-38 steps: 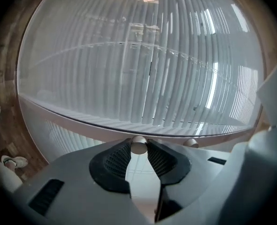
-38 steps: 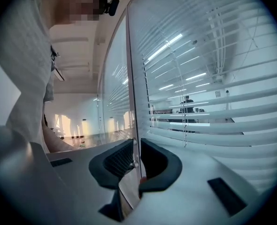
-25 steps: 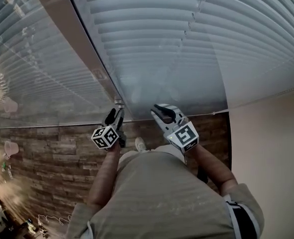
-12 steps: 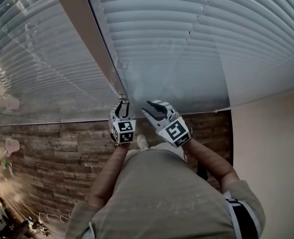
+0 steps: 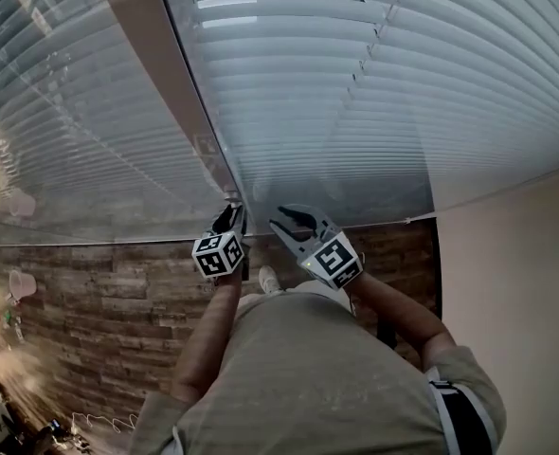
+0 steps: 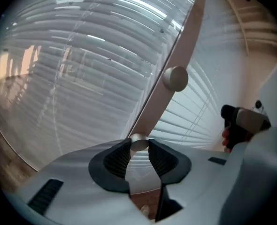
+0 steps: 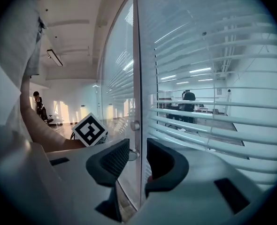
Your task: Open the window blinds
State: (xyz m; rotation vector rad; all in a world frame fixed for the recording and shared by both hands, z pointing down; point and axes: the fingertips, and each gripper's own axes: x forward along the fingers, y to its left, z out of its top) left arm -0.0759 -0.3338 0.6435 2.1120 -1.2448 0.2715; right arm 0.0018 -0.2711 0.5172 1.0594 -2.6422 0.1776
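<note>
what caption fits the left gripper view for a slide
Jaws of the left gripper closing on the lower knob of the post between two blinds

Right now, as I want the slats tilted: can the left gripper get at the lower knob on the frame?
Probably yes: the lower knob sits between the jaws of the left gripper, which are closing on it; nothing blocks them.

Your blinds [image 5: 355, 93] are pale grey-white slats in even horizontal stripes. The post [image 5: 171, 83] beside them is taupe, and its lower knob [image 6: 138, 142] is dull silver. Your floor [image 5: 90, 320] shows a brown wood-plank pattern, and the wall [image 5: 516, 292] is cream.
</note>
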